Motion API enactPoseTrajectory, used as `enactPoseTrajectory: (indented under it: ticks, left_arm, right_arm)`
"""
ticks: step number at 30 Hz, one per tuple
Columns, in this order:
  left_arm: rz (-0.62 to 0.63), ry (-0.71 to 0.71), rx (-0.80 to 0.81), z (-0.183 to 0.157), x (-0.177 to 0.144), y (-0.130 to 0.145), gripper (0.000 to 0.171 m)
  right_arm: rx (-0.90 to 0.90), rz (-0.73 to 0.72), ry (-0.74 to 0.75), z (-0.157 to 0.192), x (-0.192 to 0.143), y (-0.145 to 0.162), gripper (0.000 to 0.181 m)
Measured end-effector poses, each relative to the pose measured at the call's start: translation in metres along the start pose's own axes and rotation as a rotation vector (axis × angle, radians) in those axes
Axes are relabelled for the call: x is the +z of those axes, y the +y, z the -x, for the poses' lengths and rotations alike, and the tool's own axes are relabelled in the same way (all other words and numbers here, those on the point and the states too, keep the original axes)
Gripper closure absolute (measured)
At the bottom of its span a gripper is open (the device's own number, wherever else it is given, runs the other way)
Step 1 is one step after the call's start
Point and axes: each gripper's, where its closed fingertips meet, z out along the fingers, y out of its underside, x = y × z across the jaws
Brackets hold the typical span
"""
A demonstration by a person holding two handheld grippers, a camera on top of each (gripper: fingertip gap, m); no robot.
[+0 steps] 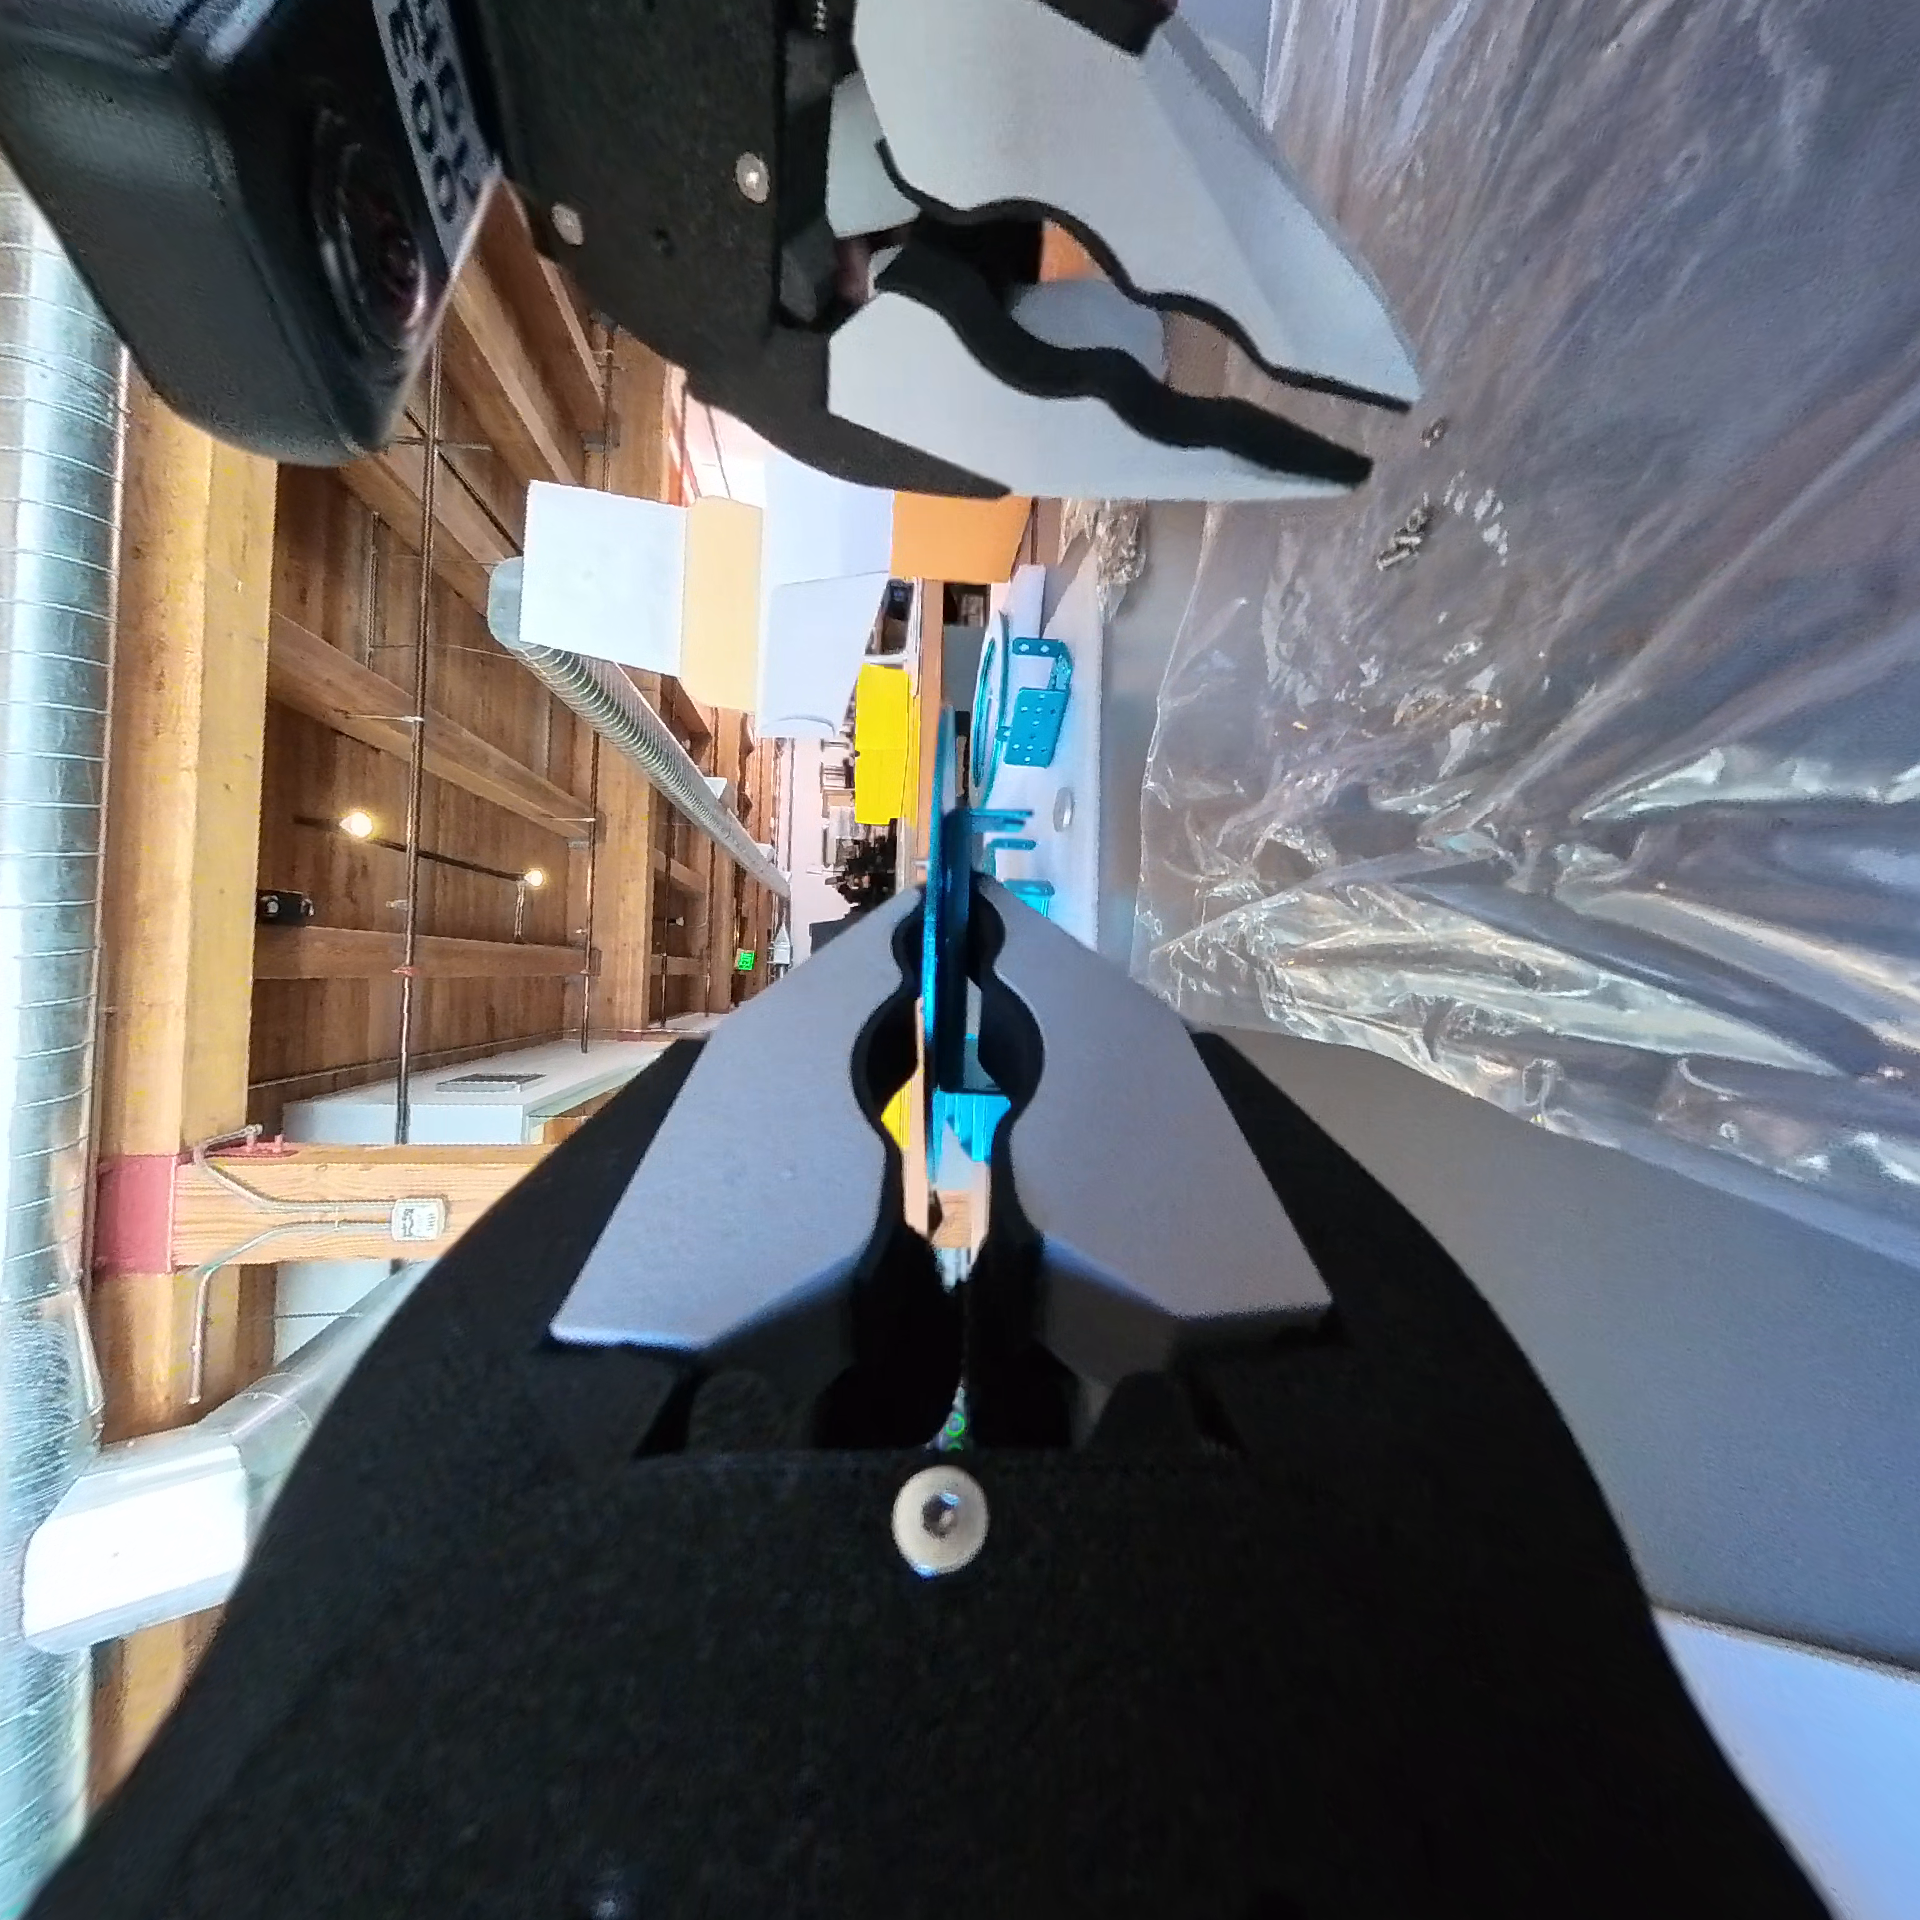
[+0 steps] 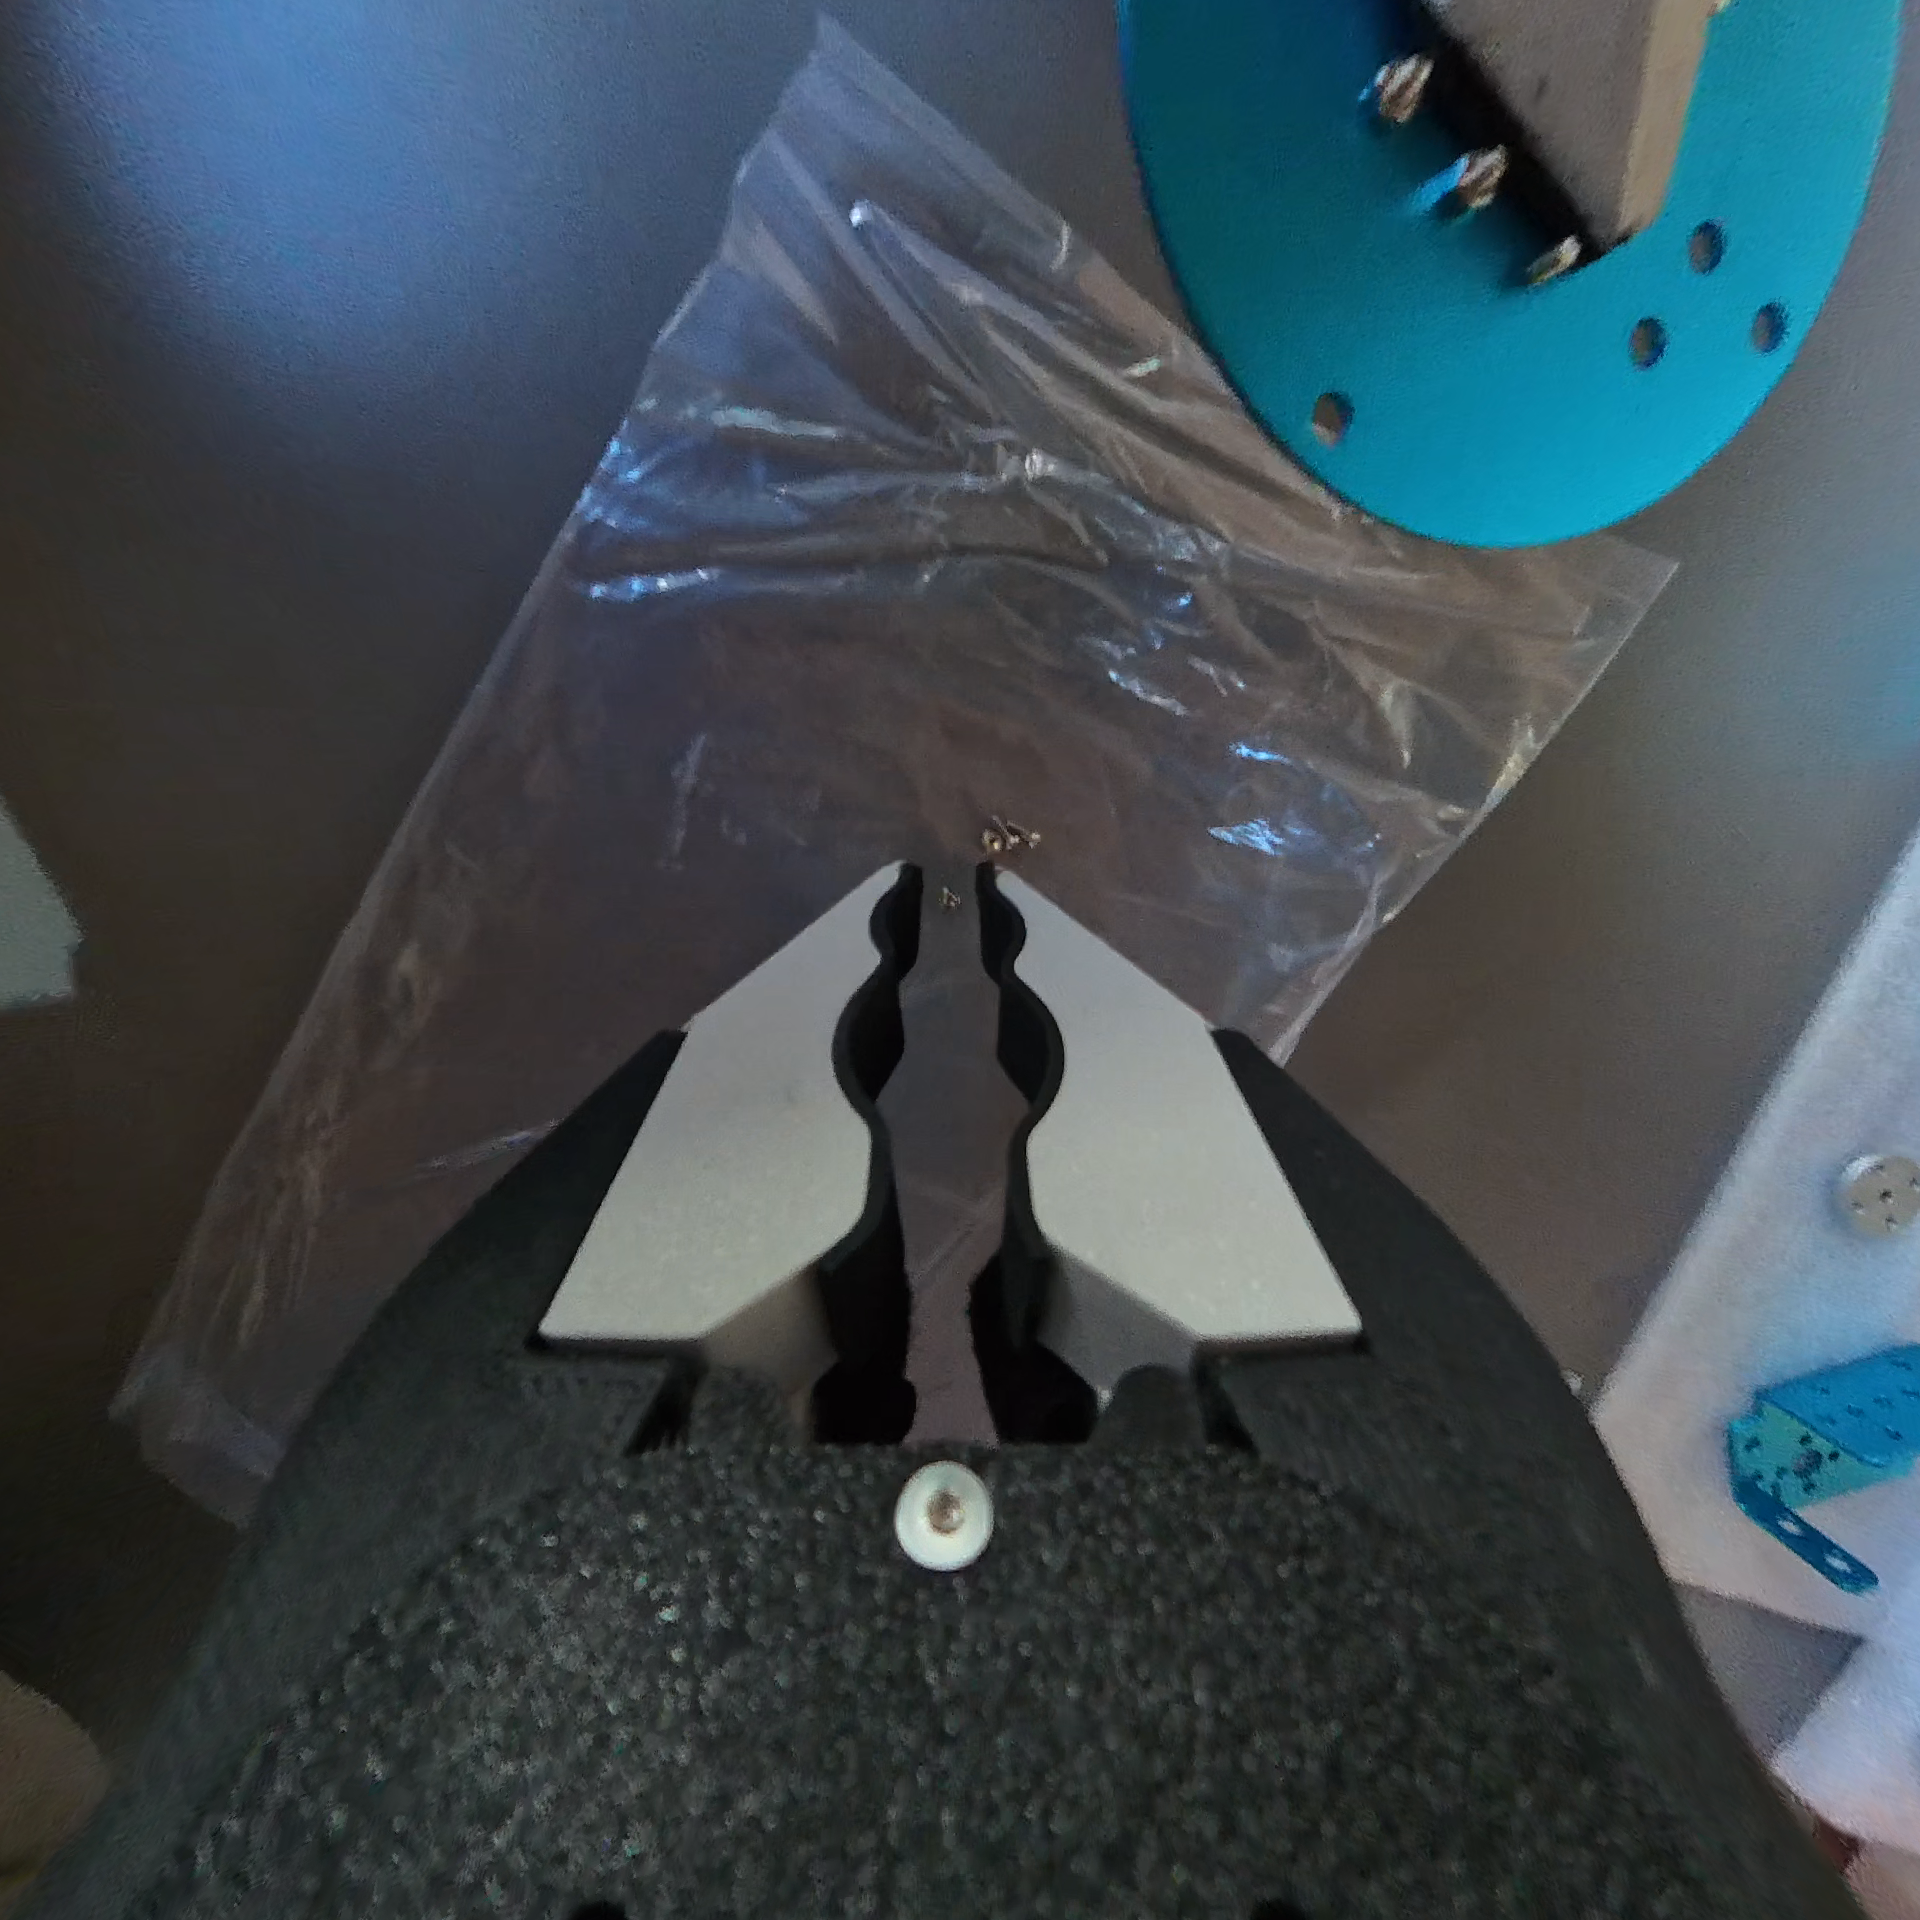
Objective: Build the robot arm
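My left gripper (image 1: 951,896) is shut on a blue round metal plate (image 1: 943,821), seen edge-on and held off the grey table (image 2: 312,416). The right wrist view shows the plate's holed face (image 2: 1351,343) at top right, with three screws (image 2: 1475,171) sticking out beside a left finger (image 2: 1527,94). My right gripper (image 2: 948,878) is narrowly open, tips down just over a clear plastic bag (image 2: 935,623). One tiny screw (image 2: 948,900) lies between the tips and a few more (image 2: 1006,834) just beyond them. The right gripper also shows in the left wrist view (image 1: 1380,436).
A white foam sheet (image 2: 1766,1039) lies to the right of the bag, bearing a blue holed bracket (image 2: 1813,1465) and a silver round hub (image 2: 1881,1195). More blue brackets (image 1: 1039,717) lie on the foam farther off. The bag (image 1: 1558,779) covers much of the table. The left gripper's tips are roughly 11 cm from the right gripper's.
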Motion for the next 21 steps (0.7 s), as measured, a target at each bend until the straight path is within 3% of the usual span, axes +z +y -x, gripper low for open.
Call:
enactPoseTrajectory:
  ticks: [21]
  left_arm:
    - [0.001, 0.030, 0.031, -0.0093, 0.0013, -0.0016, 0.170]
  right_arm:
    - [-0.032, 0.029, 0.019, -0.0003, 0.0086, 0.0054, 0.179]
